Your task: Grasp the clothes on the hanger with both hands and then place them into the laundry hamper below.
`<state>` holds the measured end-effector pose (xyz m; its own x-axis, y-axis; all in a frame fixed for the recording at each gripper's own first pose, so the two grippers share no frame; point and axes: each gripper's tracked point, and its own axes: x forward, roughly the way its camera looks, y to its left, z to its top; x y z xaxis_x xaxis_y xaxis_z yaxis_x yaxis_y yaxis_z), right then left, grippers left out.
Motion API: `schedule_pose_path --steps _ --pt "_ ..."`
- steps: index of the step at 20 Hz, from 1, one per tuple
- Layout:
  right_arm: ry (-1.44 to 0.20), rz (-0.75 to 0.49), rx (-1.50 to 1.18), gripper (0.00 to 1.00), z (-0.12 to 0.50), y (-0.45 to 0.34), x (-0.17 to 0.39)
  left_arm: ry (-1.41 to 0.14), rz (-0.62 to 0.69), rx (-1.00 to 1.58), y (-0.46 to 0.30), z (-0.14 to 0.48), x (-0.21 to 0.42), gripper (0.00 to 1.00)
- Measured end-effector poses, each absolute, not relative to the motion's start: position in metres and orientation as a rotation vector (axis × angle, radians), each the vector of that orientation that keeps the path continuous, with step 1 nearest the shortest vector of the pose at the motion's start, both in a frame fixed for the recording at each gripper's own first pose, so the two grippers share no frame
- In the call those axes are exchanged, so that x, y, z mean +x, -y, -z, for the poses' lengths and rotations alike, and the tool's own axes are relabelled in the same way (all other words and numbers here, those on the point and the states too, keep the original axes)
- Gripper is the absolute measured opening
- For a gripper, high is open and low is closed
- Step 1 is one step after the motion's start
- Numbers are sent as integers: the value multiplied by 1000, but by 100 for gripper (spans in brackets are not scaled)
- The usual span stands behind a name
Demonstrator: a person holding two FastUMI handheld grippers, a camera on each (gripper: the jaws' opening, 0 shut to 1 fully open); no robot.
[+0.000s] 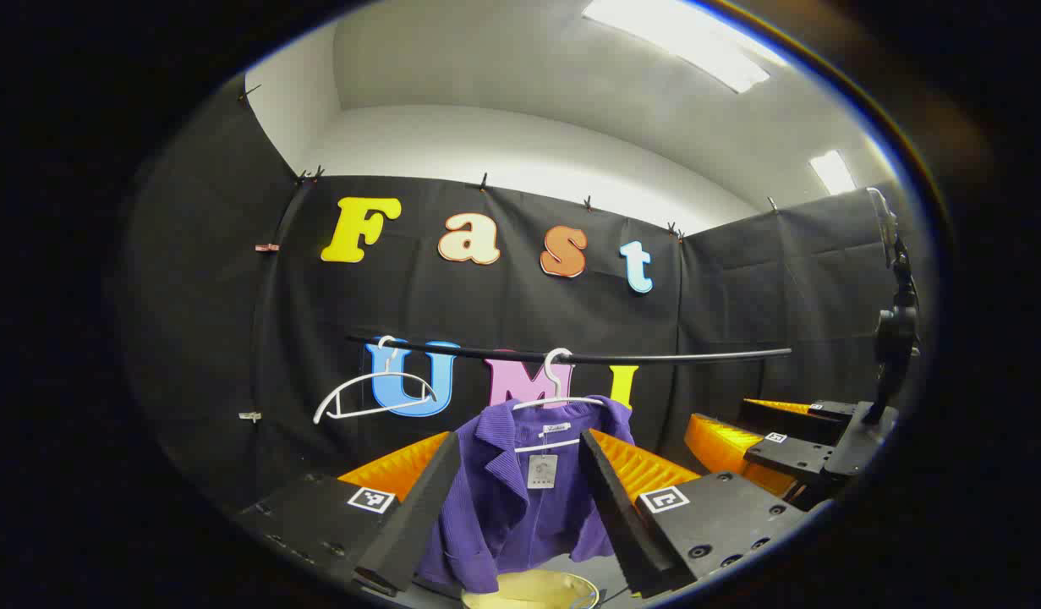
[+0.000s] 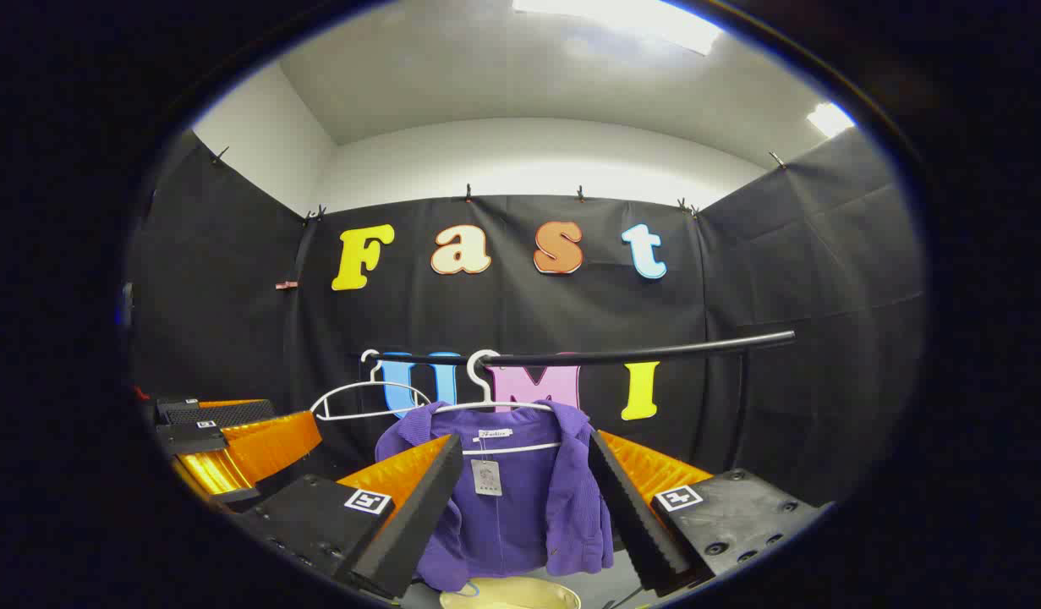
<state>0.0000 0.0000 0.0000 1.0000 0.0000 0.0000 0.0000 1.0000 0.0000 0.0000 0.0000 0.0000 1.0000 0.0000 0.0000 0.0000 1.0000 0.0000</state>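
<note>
On the black rail (image 1: 571, 356), a purple jacket (image 1: 520, 499) hangs above the hamper (image 1: 533, 590); both tools, left (image 1: 520, 507) and right (image 2: 524, 507), are spread wide, holding nothing.

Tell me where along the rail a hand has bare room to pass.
The rail is bare from the purple jacket to its far right end. Left of the jacket it is crowded: the jacket's hanger and an empty white hanger hang close together. The yellow hamper sits below the jacket.
</note>
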Motion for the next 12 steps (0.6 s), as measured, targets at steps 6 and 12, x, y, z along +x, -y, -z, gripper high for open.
schedule_pose_path --steps 6,12 --pt "-29 -17 2 97 6 7 -2 -12 -12 -3 9 4 -1 87" --pt "-28 -29 -5 97 7 12 0 -10 -40 -12 10 6 1 90"
